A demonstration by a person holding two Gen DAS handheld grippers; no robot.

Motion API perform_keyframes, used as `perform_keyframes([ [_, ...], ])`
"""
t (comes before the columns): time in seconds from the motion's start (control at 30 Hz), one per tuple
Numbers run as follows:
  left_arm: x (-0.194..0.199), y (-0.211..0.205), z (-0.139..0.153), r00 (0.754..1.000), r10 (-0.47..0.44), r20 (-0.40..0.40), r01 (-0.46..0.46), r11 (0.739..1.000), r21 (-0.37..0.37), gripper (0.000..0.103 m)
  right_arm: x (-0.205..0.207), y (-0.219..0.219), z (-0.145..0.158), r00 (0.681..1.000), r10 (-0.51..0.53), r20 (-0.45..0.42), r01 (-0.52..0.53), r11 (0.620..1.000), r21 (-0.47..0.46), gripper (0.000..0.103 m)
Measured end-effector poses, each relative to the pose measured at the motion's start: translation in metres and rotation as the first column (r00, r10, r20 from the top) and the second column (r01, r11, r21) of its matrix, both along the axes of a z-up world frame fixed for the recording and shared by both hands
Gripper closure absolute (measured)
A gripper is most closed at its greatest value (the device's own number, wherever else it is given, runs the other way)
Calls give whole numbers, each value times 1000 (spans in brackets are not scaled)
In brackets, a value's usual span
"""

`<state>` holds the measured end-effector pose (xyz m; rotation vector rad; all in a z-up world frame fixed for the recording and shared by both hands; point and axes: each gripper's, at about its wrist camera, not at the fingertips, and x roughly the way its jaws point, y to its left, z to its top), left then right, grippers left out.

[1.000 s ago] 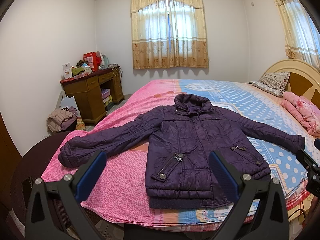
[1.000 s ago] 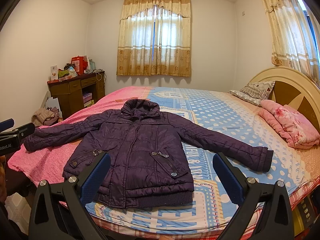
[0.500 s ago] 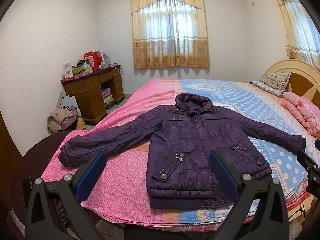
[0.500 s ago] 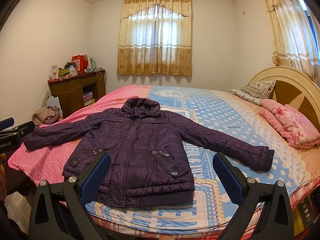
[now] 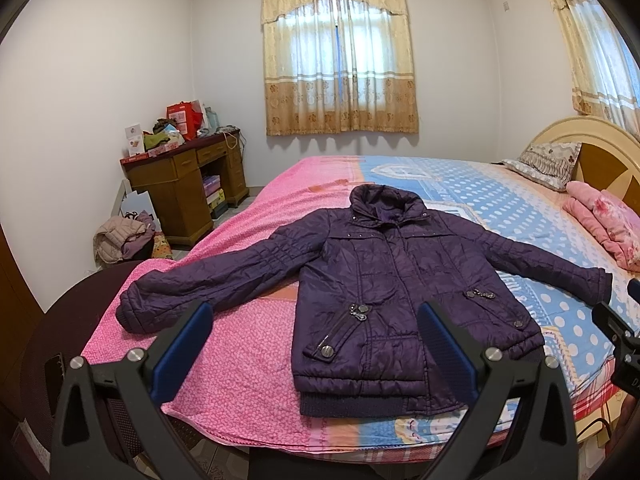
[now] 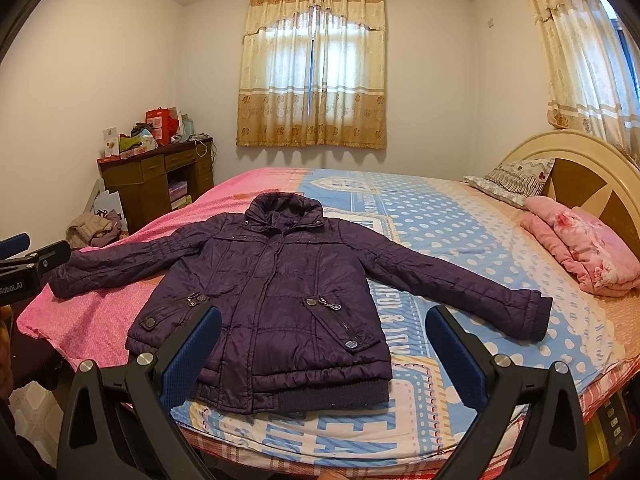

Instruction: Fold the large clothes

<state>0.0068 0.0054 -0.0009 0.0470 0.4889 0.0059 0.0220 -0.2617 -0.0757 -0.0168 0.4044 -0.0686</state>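
A dark purple quilted jacket (image 5: pixel 384 280) (image 6: pixel 280 292) lies flat and face up on the bed (image 5: pixel 240 360) (image 6: pixel 460 232), collar towards the window, both sleeves spread out to the sides. My left gripper (image 5: pixel 314 348) hovers open in front of the bed's near edge, off the jacket, with nothing between its blue pads. My right gripper (image 6: pixel 322 354) is likewise open and empty, hanging before the jacket's hem. Each gripper shows at the edge of the other's view.
A pink folded blanket (image 6: pixel 584 248) and a patterned pillow (image 6: pixel 512 178) lie near the headboard on the right. A cluttered wooden desk (image 5: pixel 184 184) stands at the left wall, with a heap of clothes (image 5: pixel 120 236) on the floor beside it.
Both grippers have crept slightly, so the jacket sits a touch lower and nearer in the views. Their jaws stay open and the jacket has not moved.
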Motion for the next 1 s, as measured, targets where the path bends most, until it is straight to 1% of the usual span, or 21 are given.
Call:
perform_keyframes([
  [0.03,0,0,0,1000,0,1,0,1000,-1,0,1,0,0,1000,4,1,-4,1000,1,1],
  [0.13,0,1,-1,1000,2,0,-2,1000,0,0,1,-3,-2,998,65,17,-65,998,20,1],
  [0.2,2,2,-5,1000,-5,-10,5,1000,-13,0,4,-8,-6,998,64,19,-65,998,25,1],
  [0.27,7,1,-10,999,-28,-37,27,999,-21,0,11,-17,-10,999,49,8,-49,998,36,1],
  [0.33,13,-2,-18,996,-60,-64,58,998,-31,0,21,-36,-20,999,41,-13,-40,994,105,1],
  [0.37,15,-4,-22,995,-69,-75,67,997,-27,0,29,-52,-28,999,23,-33,-17,987,157,1],
  [0.43,22,-7,-29,994,-67,-86,67,998,-8,0,41,-76,-44,998,-28,-59,39,980,196,1],
  [0.5,31,-8,-36,994,-60,-93,61,998,3,0,48,-97,-56,996,-76,-53,86,973,215,1],
  [0.57,45,-7,-44,994,-41,-104,42,999,9,0,54,-121,-70,992,-121,-46,129,958,256,1],
  [0.6,54,-7,-50,994,-30,-109,31,999,9,0,58,-137,-78,986,-151,-68,165,946,280,1],
  [0.7,77,-7,-62,992,-11,-129,12,1000,9,0,71,-180,-98,962,-202,-182,253,910,328,1],
  [0.73,88,-8,-67,992,-4,-128,6,1000,14,0,76,-199,-106,943,-236,-233,306,889,340,1],
  [0.77,95,-9,-71,991,5,-131,-2,1000,21,0,78,-218,-112,933,-244,-264,332,866,375,1],
  [0.83,116,-11,-80,989,14,-147,-11,1000,18,0,80,-251,-121,928,-249,-278,355,820,449,1],
  [0.87,124,-11,-83,988,18,-151,-16,1000,14,0,80,-273,-126,910,-294,-293,405,787,466,1],
  [0.93,141,-14,-89,987,32,-160,-31,999,8,0,80,-306,-130,868,-381,-318,493,739,459,1],
  [1.0,151,-15,-91,987,33,-159,-36,999,-12,0,81,-333,-133,850,-416,-323,526,692,494,1],
])
